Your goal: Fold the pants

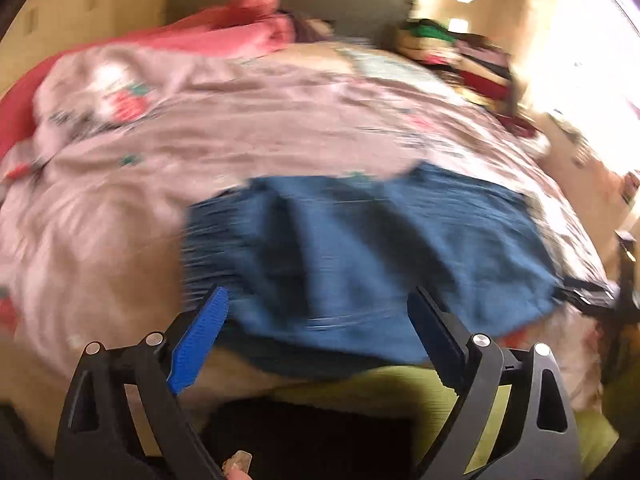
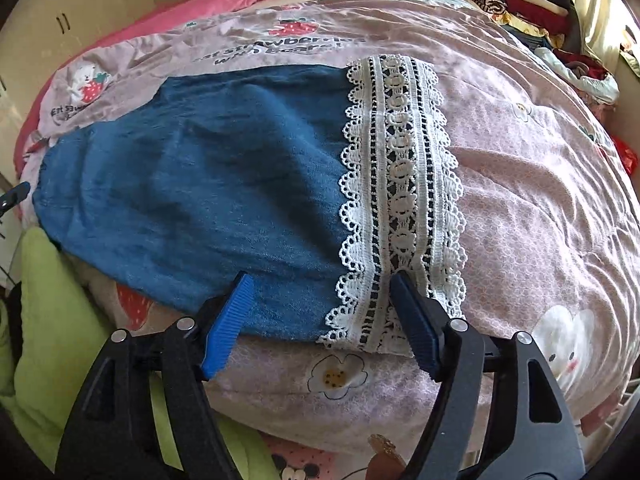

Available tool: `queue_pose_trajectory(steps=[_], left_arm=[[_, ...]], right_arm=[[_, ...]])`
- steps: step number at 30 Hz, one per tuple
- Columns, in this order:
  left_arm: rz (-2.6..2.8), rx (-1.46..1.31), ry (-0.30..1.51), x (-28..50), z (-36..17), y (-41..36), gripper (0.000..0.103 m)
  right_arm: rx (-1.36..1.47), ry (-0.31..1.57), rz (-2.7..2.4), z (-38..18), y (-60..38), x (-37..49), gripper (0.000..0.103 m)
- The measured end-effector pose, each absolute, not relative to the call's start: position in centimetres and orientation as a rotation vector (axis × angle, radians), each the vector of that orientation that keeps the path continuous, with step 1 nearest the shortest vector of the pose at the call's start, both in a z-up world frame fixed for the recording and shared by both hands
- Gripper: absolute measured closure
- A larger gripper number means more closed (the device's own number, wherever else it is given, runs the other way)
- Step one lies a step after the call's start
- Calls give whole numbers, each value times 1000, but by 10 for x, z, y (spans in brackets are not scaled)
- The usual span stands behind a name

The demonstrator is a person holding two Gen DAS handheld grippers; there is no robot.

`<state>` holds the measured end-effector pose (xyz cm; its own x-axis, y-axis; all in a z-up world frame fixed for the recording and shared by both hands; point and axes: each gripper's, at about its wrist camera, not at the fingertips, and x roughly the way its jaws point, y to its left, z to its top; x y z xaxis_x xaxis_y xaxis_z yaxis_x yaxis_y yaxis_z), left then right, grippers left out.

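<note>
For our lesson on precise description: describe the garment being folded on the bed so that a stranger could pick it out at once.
Start from the pink quilt printed with strawberries and bears that covers the bed. On its near edge lie flat blue fabric pants. Unlike the mixed clothes pile at the far corner, they end in a broad white lace band.

Left gripper (image 1: 318,308), right gripper (image 2: 322,294): black triangular-cutout frames, silver pivot screws, blue ribbed finger pads (image 1: 198,350)
</note>
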<state>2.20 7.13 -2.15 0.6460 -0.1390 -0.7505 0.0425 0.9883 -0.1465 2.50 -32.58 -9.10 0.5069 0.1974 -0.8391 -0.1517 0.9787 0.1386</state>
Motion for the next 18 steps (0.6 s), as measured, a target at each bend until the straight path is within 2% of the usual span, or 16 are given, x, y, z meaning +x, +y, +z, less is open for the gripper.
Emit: queue_pose_trajectory(steps=[4, 6, 8, 9, 18], left_arm=[[-2, -204, 907, 34, -40, 101, 12], [-20, -222, 915, 39, -45, 100, 15], [-28, -212, 915, 45, -50, 91, 35], [-16, -197, 917, 47, -52, 88, 60], [26, -171, 851, 44, -38, 101, 62]], right_arm=[[61, 1018, 212, -93, -326, 27, 38], [54, 1020, 212, -92, -323, 27, 35], [48, 1020, 212, -93, -322, 28, 33], [45, 1020, 212, -93, -321, 28, 32], [33, 1019, 215, -94, -318, 27, 29]])
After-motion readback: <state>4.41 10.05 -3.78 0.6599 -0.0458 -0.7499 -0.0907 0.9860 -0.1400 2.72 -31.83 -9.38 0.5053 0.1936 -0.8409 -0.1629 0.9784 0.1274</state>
